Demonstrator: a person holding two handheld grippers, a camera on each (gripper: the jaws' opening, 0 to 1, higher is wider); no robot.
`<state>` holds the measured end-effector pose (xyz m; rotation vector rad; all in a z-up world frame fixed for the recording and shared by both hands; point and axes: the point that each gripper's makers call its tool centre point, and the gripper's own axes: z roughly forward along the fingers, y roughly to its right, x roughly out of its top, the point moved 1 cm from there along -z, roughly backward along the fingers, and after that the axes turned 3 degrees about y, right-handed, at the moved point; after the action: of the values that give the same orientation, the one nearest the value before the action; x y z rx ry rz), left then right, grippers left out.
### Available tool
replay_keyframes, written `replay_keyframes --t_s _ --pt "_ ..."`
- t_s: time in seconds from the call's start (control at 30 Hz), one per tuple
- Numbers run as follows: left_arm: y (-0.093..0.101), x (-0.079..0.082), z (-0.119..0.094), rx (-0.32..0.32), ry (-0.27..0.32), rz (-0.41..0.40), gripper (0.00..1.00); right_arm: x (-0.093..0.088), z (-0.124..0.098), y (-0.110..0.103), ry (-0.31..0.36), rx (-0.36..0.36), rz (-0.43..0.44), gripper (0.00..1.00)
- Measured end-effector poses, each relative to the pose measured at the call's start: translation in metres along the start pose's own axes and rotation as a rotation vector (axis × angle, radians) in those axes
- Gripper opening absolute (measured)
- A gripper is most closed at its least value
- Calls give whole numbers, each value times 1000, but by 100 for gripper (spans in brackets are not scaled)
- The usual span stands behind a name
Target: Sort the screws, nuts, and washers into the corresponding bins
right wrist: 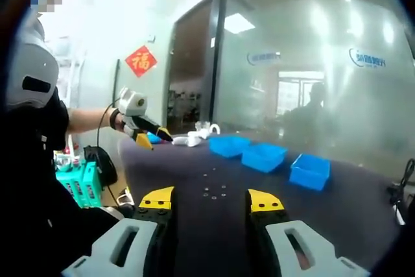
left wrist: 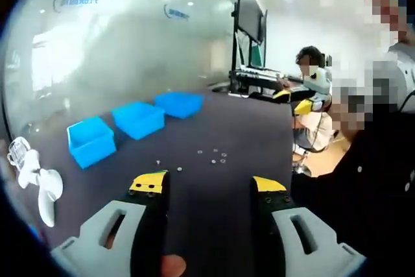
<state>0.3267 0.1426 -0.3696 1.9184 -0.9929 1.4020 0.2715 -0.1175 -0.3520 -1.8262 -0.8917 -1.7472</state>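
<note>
Three blue bins stand in a row on the dark table (left wrist: 259, 141): near (left wrist: 91, 141), middle (left wrist: 138, 119), far (left wrist: 178, 104). Small metal screws, nuts and washers (left wrist: 211, 155) lie scattered in front of them. My left gripper (left wrist: 207, 185) hovers open above the table's near side, nothing between its yellow-tipped jaws. In the right gripper view the same bins (right wrist: 262, 156) sit past the loose hardware (right wrist: 214, 192), and my right gripper (right wrist: 211, 200) is open and empty. The left gripper (right wrist: 146, 133), held in a hand, enters from the left; the right gripper (left wrist: 292, 97) enters the left gripper view.
A white fan-like object (left wrist: 39, 186) lies at the table's left end, also seen as white pieces (right wrist: 194, 137) beyond the bins. A frosted glass wall (right wrist: 311, 82) runs behind the table. A teal crate (right wrist: 81, 183) sits on the floor. A seated person (left wrist: 312, 72) is behind.
</note>
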Motion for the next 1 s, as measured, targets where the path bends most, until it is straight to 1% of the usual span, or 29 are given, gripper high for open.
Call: replay_keyframes --t_s 0.27,0.33,0.43,0.5,0.67,0.7,1.0 --pt "2 1 7 -16 -29 7 48 2 -2 1 -3 -1 -5 38" --pt "1 0 10 -18 -47 9 47 1 -3 1 -6 -1 -7 38" --pt "-1 -3 14 -20 -90 6 46 0 -3 1 -9 -1 -7 38" --pt "-4 -2 18 -20 -102 -7 44 -2 -3 1 -15 -3 -6 38" --pt "-11 -5 27 -11 -162 -20 44 -8 -2 -2 -28 3 -3 38" --pt "-14 -6 30 -3 -176 -12 44 -9 -3 -2 -32 5 -4 38" --pt "-17 -14 61 -33 -318 0 45 -15 -6 0 -37 -4 3 38"
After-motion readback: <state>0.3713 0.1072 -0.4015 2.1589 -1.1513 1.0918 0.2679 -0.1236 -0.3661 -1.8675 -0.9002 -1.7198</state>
